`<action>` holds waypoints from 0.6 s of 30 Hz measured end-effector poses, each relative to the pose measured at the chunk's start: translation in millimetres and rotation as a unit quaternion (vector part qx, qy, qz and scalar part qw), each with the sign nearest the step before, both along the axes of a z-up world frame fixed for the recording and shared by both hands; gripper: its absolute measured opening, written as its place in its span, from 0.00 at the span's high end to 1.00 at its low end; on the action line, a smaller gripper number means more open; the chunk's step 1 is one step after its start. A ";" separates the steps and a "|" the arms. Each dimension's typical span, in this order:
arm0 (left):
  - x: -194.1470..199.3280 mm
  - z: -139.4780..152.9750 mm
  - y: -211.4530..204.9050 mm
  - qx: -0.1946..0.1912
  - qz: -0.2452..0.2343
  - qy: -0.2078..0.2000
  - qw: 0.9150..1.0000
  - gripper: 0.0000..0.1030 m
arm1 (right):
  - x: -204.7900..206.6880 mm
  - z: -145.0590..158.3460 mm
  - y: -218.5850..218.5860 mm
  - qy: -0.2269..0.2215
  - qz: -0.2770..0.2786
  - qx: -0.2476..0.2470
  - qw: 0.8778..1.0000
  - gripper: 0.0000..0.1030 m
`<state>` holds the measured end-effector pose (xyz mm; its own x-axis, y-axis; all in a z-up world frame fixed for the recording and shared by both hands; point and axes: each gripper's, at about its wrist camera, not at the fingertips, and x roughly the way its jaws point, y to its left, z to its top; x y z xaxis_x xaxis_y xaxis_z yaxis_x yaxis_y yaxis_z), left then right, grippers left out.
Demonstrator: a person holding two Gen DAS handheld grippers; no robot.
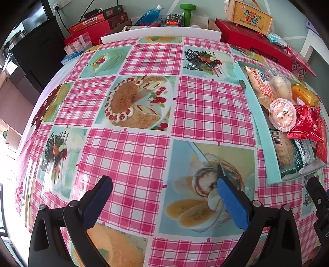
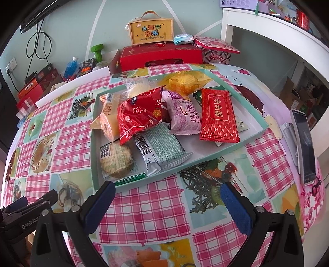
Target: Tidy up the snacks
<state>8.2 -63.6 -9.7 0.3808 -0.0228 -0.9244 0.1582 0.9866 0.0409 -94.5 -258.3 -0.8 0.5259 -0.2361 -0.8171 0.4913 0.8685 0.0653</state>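
A shallow mint-green tray [image 2: 255,136] holds several wrapped snacks: a red packet with gold characters [image 2: 218,115], a red flowered bag [image 2: 141,113], a purple packet [image 2: 185,113], a green-patterned packet [image 2: 162,147] and a round cake in a wrapper [image 2: 117,162]. The tray also shows at the right of the left wrist view [image 1: 259,121], with a round jelly cup [image 1: 282,114] on top. My right gripper [image 2: 167,205] is open and empty just in front of the tray. My left gripper [image 1: 165,200] is open and empty over bare tablecloth, left of the tray.
A phone [image 2: 304,143] lies at the table's right edge. Red gift boxes [image 2: 162,54], a yellow sign box [image 2: 152,30], a green dumbbell [image 1: 188,12] and a blue bottle [image 1: 148,15] crowd the far edge. A white shelf [image 2: 267,26] stands at the right.
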 end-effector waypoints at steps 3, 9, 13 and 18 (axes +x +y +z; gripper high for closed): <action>-0.2 -0.2 0.0 0.003 -0.002 0.000 1.000 0.02 | -0.2 -0.2 -0.4 0.000 0.000 0.001 1.000 0.00; -0.6 -1.1 -2.3 0.007 -0.005 0.000 1.000 0.02 | -0.7 -0.9 -1.8 0.001 -0.002 0.003 1.000 0.00; -1.1 -1.0 -3.4 0.008 -0.006 0.000 1.000 0.02 | -0.7 -1.1 -2.1 0.002 -0.002 0.003 1.000 0.00; -0.9 -1.0 -3.2 0.008 -0.005 0.000 1.000 0.02 | -0.7 -1.1 -2.0 0.002 -0.002 0.003 1.000 0.00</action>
<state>7.3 -66.8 -10.7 0.3799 -0.0121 -0.9249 0.1681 0.9842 0.0562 -95.2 -260.3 -1.9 0.5222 -0.2329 -0.8204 0.4954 0.8659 0.0695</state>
